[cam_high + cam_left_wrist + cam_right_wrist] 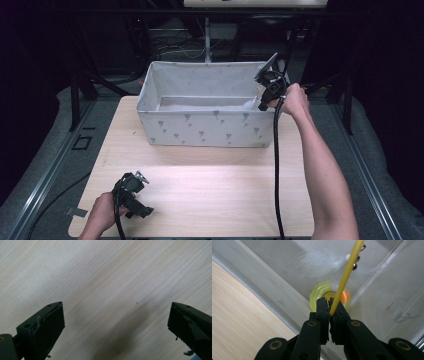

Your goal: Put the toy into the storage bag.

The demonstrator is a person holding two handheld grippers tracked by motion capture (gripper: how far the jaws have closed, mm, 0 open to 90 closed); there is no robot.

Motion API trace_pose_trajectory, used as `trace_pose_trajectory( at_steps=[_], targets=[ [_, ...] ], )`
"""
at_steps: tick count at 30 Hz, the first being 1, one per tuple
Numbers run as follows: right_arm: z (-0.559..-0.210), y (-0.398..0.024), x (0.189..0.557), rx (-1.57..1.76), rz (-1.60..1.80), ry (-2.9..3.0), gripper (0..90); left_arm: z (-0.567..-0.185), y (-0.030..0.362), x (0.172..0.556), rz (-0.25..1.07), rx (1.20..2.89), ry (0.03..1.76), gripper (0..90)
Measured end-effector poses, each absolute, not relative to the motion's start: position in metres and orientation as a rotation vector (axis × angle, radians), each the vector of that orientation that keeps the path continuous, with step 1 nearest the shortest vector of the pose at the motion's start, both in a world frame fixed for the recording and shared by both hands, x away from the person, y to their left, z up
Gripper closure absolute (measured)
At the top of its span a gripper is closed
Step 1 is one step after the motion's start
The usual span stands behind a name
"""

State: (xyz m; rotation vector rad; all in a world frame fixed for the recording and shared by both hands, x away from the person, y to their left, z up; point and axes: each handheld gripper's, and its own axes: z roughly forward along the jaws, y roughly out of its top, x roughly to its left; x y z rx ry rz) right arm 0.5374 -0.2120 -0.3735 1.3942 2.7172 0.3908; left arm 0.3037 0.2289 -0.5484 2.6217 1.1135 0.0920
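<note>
High view. Landmark: a grey rectangular fabric storage bin with a small printed pattern, standing on the far half of a pale wood-grain tabletop. The right gripper, black, with a cable trailing down along the forearm, is held by the right hand at the bin's right end, tips dipping over the rim into the bin. The spacing of its jaws cannot be read at this size. The left gripper, black, lies low on the tabletop well in front of the bin, toward its left end, gripped by the left hand.

Left gripper view. The left gripper shows its two black jaws spread wide, one at each lower corner, with nothing between them. Bare wood grain of the tabletop runs beneath, bearing one tiny dark speck.

Right gripper view. The right gripper has its jaws pressed together, pinching a thin yellow stick at its lower end. The stick rises slantwise over the bin's interior. Near its upper part hang white feathers and small metal bells. Below the jaw tips, on the bin's floor, lies a translucent yellow-green ring-shaped toy with an orange ball in it. The bin's grey wall crosses the frame; tabletop lies outside it.
</note>
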Motion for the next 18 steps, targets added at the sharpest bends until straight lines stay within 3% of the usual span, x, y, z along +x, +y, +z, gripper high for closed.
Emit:
trace_pose_trajectory(
  at_steps=[6,18],
  targets=[
    [-0.36,-0.216,0.531,1.369,0.462,2.683,78.4,-0.549,0.229,0.304,0.091,2.622,1.109,1.0],
    [-0.309,-0.215,0.505,1.286,0.581,2.615,34.0,-0.549,0.228,0.304,0.086,2.634,1.106,1.0]
  ],
)
